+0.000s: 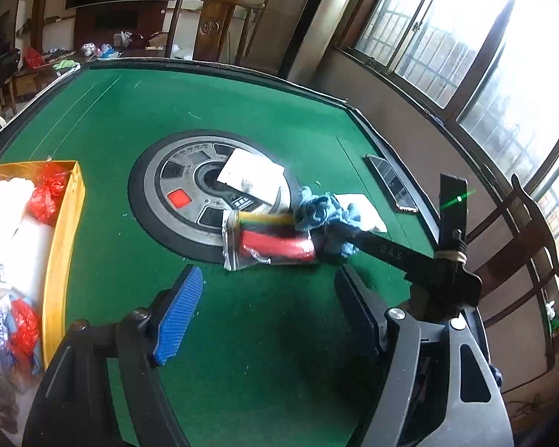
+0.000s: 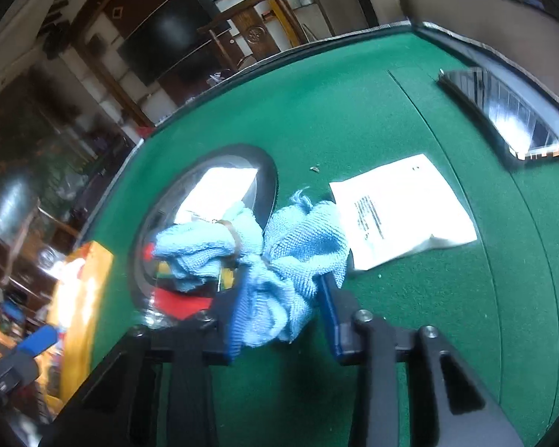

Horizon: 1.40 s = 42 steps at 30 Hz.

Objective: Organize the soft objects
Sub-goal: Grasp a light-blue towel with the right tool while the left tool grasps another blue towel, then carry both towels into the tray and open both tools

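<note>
- Two hand-held grippers work over a green worktop (image 1: pixel 130 119) with a round centre panel (image 1: pixel 182 186).
- Right hand-held gripper (image 2: pixel 279 298): jaws narrowed onto a crumpled blue cloth (image 2: pixel 279 260). The cloth bunches between the pads, so the grip reads as made. The cloth lies partly on the felt at the edge of the centre panel, overlapping a clear bag (image 1: pixel 268 238).
- Left hand-held gripper (image 1: pixel 268 298): jaws stand wide apart with nothing between them, above bare felt just short of the clear bag.
- Done so far, as judged from the layout: a yellow box (image 1: pixel 61 246) at the left edge of the worktop already holds several soft items, among them red bags (image 1: pixel 48 193) and white padding (image 1: pixel 7 201). Their exact number cannot be told.
- Left to do, as judged:
  - blue cloth: gripped but not yet at the box; it is well apart from it.
  - clear bag: holds red, yellow and dark rolled items; lies on the rim of the centre panel, untouched.
  - white packet (image 2: pixel 402 208): lies flat on the felt just beside the cloth.
  - second white packet (image 1: pixel 249 175): lies on the centre panel.
- Progress estimate: partway; about four loose items remain on the worktop.
- A dark glossy slab (image 2: pixel 503 119) lies near the far right rim. It looks rigid, so probably not part of the task.
</note>
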Each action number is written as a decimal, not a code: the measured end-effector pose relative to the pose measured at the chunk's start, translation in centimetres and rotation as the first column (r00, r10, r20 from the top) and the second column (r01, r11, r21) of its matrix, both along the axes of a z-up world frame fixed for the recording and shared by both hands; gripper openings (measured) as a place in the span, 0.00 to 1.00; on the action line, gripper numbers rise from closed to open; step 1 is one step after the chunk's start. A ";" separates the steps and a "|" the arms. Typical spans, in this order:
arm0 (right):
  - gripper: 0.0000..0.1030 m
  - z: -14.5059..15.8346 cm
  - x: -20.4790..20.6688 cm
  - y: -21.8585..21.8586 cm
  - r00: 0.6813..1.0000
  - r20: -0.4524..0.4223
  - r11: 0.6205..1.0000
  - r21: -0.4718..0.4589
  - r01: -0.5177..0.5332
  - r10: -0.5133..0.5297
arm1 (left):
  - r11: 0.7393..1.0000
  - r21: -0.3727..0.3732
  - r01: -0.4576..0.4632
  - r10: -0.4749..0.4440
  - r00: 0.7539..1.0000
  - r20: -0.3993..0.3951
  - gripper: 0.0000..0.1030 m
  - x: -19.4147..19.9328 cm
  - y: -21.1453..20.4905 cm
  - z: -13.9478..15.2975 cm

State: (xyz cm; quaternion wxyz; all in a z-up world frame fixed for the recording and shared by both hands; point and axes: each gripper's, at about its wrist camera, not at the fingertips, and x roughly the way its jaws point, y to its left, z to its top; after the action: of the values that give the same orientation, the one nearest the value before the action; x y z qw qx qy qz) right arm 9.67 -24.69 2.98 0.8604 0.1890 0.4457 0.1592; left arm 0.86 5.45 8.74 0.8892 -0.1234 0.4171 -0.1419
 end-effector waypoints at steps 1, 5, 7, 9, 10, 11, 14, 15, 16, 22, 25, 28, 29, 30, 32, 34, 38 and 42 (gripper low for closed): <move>0.27 0.0 0.1 -0.3 1.000 -0.009 1.000 0.014 0.009 -0.009 | 1.000 -0.015 0.000 0.000 1.000 -0.006 0.71 0.7 -0.2 0.0; 0.27 0.9 -0.8 -1.4 1.000 0.013 0.999 0.035 0.023 -0.023 | 0.999 -0.026 0.018 -0.018 1.000 -0.008 0.71 3.8 -2.1 -0.3; 0.27 1.3 -1.0 -1.9 0.999 0.025 0.999 0.042 0.034 -0.035 | 0.999 -0.012 0.034 -0.034 0.999 -0.006 0.71 5.7 -3.5 -0.7; 0.27 1.4 -0.8 -2.4 0.999 0.028 0.997 0.059 0.044 -0.046 | 0.999 -0.005 0.046 -0.046 0.999 -0.013 0.71 7.5 -4.7 -1.2; 0.27 1.2 -0.7 -2.9 0.998 0.023 0.996 0.069 0.051 -0.053 | 0.998 -0.009 0.055 -0.056 0.998 -0.017 0.71 8.3 -5.2 -1.5; 0.27 1.2 -0.5 -3.2 0.998 0.015 0.995 0.079 0.060 -0.062 | 0.998 -0.003 0.066 -0.066 0.997 -0.027 0.71 9.1 -5.9 -1.8; 0.27 0.6 0.1 -4.2 0.995 -0.013 0.991 0.094 0.098 -0.097 | 0.995 0.041 0.091 -0.090 0.995 -0.041 0.71 10.7 -7.8 -2.8; 0.27 0.6 0.3 -4.4 0.994 -0.019 0.989 0.102 0.108 -0.106 | 0.993 0.067 0.101 -0.098 0.994 -0.046 0.71 11.1 -8.4 -3.2; 0.27 0.6 0.4 -4.6 0.994 -0.021 0.988 0.108 0.113 -0.111 | 0.991 0.087 0.104 -0.100 0.994 -0.052 0.71 11.4 -8.9 -3.6; 0.27 0.9 0.6 -4.9 0.992 -0.012 0.985 0.118 0.125 -0.125 | 0.977 0.175 0.119 -0.101 0.989 -0.106 0.70 12.1 -10.9 -6.2; 0.27 0.9 0.6 -4.8 0.992 -0.011 0.986 0.115 0.122 -0.122 | 0.985 0.121 0.120 -0.105 0.987 -0.120 0.32 12.0 -10.2 -6.6; 0.27 0.9 0.6 -4.7 0.993 -0.005 0.986 0.117 0.116 -0.116 | 0.992 0.061 0.111 -0.103 0.987 -0.123 0.30 11.7 -9.0 -6.1; 0.27 0.9 0.6 -4.7 0.994 -0.002 0.987 0.115 0.112 -0.113 | 0.993 0.051 0.107 -0.101 0.989 -0.110 0.30 11.3 -8.5 -5.6; 0.27 0.9 0.6 -4.5 0.994 0.001 0.988 0.115 0.108 -0.109 | 0.994 0.041 0.104 -0.099 0.990 -0.100 0.30 10.9 -8.0 -5.1; 0.27 0.9 0.7 -4.4 0.995 0.007 0.988 0.126 0.094 -0.096 | 0.995 0.008 0.096 -0.095 0.992 -0.079 0.30 9.8 -6.8 -3.8; 0.27 1.0 0.6 -4.3 0.996 0.018 0.987 0.133 0.085 -0.088 | 0.995 -0.040 0.088 -0.091 0.994 -0.057 0.30 8.3 -5.0 -2.2; 0.27 0.9 0.4 -4.1 0.996 0.033 0.986 0.146 0.075 -0.080 | 0.992 -0.110 0.055 -0.054 0.999 0.004 0.30 3.7 0.0 1.2; 0.27 1.1 0.0 -3.6 0.996 0.054 0.988 0.142 0.058 -0.067 | 0.991 -0.131 -0.026 0.035 0.997 0.067 0.30 -1.8 6.7 3.8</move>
State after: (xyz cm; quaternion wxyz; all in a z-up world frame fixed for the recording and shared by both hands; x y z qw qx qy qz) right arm 9.66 -28.33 4.06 0.8622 0.2582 0.4019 0.1686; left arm -0.98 12.13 12.50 0.8953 -0.1824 0.3739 -0.1592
